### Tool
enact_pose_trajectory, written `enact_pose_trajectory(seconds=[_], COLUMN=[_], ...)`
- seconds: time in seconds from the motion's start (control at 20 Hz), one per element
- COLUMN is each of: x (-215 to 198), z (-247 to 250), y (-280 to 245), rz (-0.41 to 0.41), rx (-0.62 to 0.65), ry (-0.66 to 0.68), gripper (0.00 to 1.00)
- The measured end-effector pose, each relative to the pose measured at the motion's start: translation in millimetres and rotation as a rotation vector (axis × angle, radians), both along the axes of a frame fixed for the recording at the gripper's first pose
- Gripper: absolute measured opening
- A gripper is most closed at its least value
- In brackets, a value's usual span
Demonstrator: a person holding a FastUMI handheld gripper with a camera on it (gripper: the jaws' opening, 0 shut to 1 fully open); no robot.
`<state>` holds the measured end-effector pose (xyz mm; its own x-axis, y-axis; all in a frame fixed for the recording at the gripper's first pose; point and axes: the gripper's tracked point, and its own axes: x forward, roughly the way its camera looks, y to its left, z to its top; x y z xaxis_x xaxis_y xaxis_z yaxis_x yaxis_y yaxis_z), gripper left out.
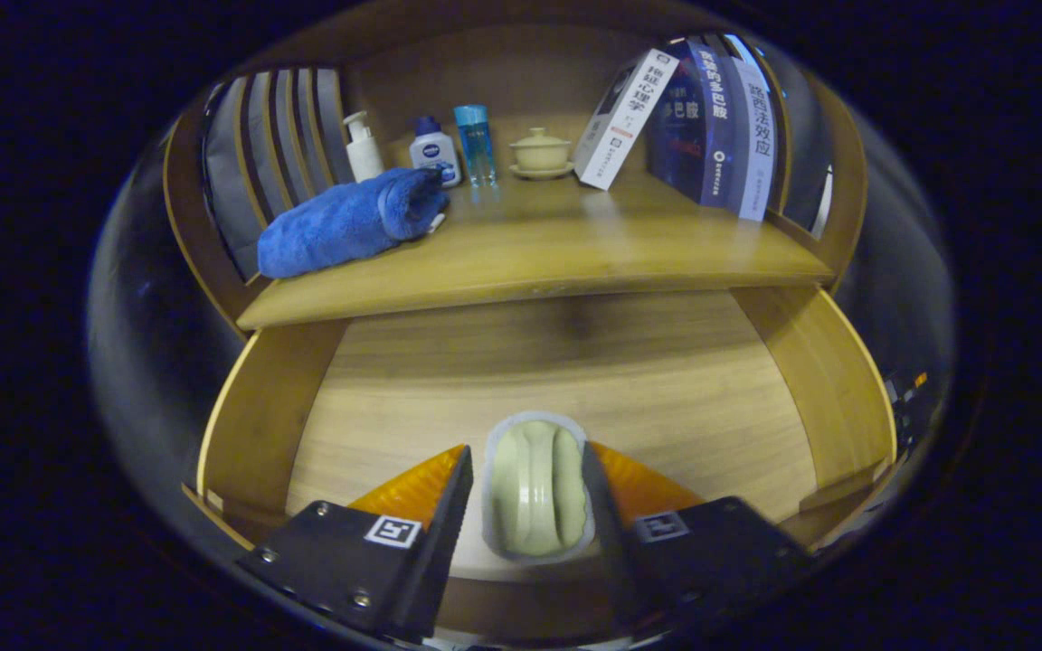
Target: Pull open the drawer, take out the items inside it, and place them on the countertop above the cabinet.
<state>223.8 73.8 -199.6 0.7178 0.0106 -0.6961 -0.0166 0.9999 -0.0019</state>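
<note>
Drawer [322,425] open; gripper [525,488] clamped on pale soap-like item [539,488]. Towel [349,221] on countertop [575,253] at 11 o'clock. Lift pending.

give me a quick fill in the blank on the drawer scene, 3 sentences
1. The tool has its fingers on either side of a pale green ____ in a clear tray.
2. The rolled towel on the countertop is ____ in colour.
3. The drawer below the countertop is pulled ____.

Missing words: soap; blue; open
</note>
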Motion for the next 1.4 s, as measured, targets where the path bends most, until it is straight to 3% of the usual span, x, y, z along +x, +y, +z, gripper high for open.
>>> enact_pose_trajectory(seconds=[0.1, 0.15, 0.2, 0.3, 0.6, 1.0, 1.4], x=[-2, -10, -3, -4, -1, -1, 21], z=[-20, -29, -11, -16, 36, 148, 251], y=[-2, 6, -2, 13, 20, 37, 42], rz=[-0.03, -0.007, -0.008, 0.054, 0.064, 0.089, 0.105], rx=[0.018, 0.037, 0.022, 0.105, 0.214, 0.346, 0.298], ry=[0.055, 0.104, 0.054, 0.017, -0.18, -0.428, -0.572], gripper=[0.26, 0.26, 0.31, 0.15, 0.15, 0.15, 0.15])
